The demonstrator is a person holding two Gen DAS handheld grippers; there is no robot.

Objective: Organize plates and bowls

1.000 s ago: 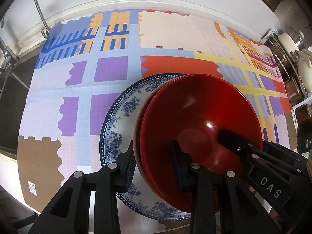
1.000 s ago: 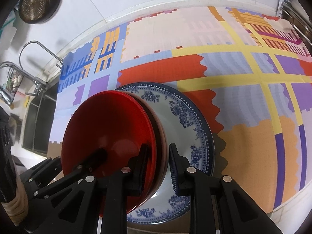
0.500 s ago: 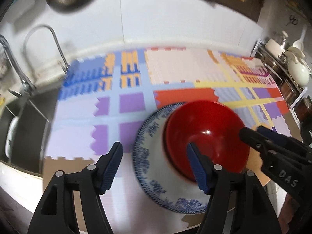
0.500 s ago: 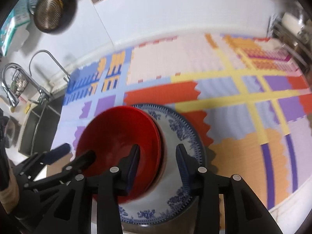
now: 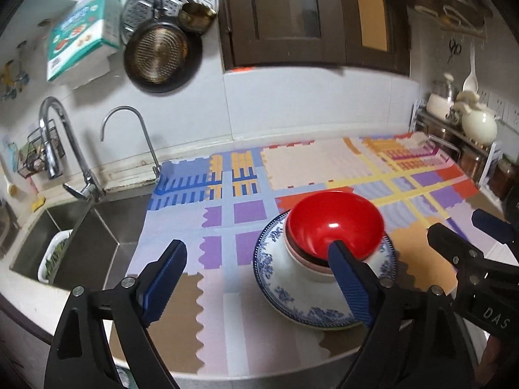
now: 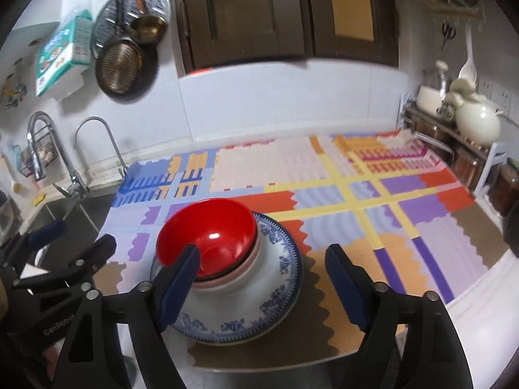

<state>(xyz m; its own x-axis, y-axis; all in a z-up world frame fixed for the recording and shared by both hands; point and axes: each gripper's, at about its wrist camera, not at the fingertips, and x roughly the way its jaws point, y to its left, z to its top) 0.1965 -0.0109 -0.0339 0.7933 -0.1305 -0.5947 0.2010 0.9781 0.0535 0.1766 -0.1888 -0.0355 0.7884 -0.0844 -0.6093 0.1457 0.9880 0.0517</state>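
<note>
Both grippers, left gripper (image 5: 259,278) and right gripper (image 6: 262,287), were opening, empty, leaving the red bowl (image 5: 335,223) nested atop the blue-patterned plate (image 5: 279,291) near the counter's front edge.

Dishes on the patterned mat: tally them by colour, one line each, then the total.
Red bowl: 1
Pink bowl, only its rim showing under the red one: 1
White bowl at the bottom of the nest: 1
Blue-and-white plate under the bowls: 1
Total: 4, all in one stack; any dish hidden inside the nest cannot be counted.

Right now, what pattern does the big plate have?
White with blue flowers, on the plate; right wrist view.
</note>
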